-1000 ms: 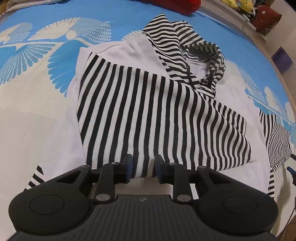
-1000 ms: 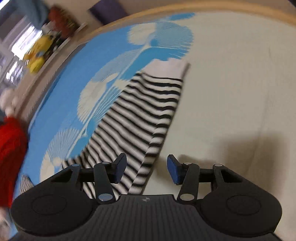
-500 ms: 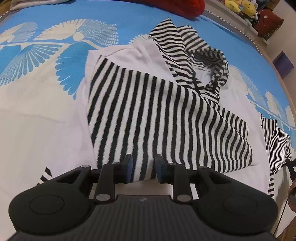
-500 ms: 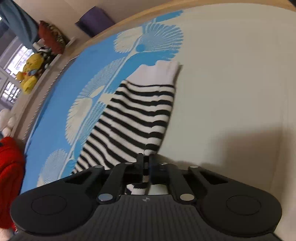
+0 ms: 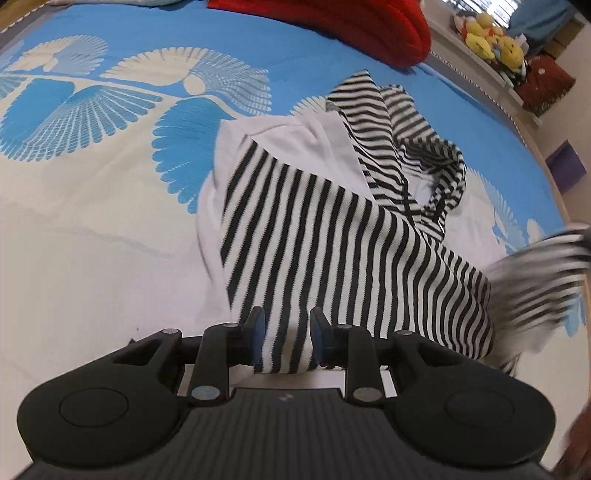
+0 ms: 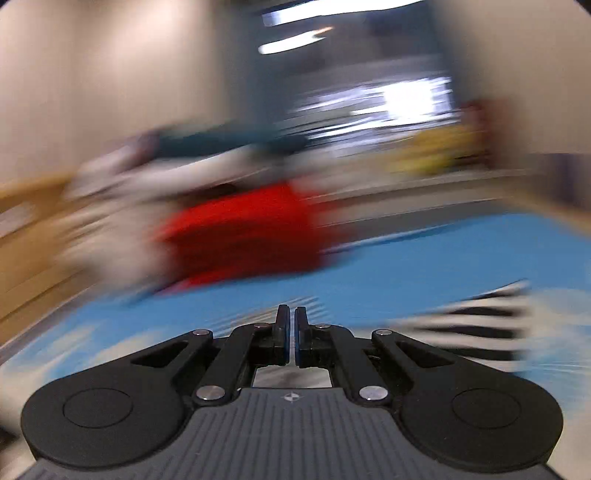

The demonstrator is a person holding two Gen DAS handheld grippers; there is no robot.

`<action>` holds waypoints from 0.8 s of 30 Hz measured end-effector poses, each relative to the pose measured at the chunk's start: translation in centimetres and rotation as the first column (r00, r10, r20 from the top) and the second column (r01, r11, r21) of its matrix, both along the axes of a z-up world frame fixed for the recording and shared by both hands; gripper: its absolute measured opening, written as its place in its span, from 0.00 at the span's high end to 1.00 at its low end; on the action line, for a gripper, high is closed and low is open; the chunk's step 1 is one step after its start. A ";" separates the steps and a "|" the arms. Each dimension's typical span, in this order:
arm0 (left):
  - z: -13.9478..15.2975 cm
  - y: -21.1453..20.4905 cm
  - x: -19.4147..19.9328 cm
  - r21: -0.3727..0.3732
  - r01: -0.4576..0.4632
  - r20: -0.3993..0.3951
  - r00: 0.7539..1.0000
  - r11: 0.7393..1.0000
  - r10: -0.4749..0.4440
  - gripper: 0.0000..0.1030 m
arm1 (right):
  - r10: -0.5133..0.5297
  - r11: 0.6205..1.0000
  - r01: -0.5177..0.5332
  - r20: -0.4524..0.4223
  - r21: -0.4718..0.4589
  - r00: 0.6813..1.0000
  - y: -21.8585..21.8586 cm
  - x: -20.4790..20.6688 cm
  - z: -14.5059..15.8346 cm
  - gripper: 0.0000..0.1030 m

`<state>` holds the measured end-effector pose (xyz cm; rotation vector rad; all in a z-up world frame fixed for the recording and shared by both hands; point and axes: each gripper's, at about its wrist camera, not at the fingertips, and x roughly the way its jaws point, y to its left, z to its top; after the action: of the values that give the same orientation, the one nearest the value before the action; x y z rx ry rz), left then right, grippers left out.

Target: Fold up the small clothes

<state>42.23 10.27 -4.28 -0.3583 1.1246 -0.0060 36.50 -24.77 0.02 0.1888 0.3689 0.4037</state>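
Note:
A black-and-white striped top [image 5: 332, 229] with white panels lies on the blue-and-white bed cover [image 5: 92, 240]. In the left wrist view my left gripper [image 5: 284, 341] straddles the folded near edge of the striped cloth, fingers partly apart, cloth between them. A striped sleeve [image 5: 535, 280] is raised and blurred at the right. In the right wrist view, heavily blurred, my right gripper [image 6: 290, 338] has its pads nearly together; a striped piece [image 6: 480, 325] shows to its right, and I cannot see cloth between the pads.
A red garment [image 5: 332, 26] lies at the far end of the bed, also blurred in the right wrist view [image 6: 243, 236]. Yellow plush toys [image 5: 491, 33] sit on a ledge at the far right. A purple box [image 5: 565, 166] stands beside the bed.
My right gripper shut on the striped sleeve's edge, then swung fast upward and left. The sleeve now lifts at the right of the left view. My left gripper stayed over the folded edge.

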 end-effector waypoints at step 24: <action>-0.6 -0.9 0.7 0.011 -0.016 -0.012 1.000 1.000 0.016 0.72 | -0.385 0.859 0.511 -0.693 -0.028 0.609 -3.9 0.7 -8.6 0.50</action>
<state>42.92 9.39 -4.88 -0.3585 1.1335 0.0163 37.15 -28.67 -8.53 0.6028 0.9975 -0.1718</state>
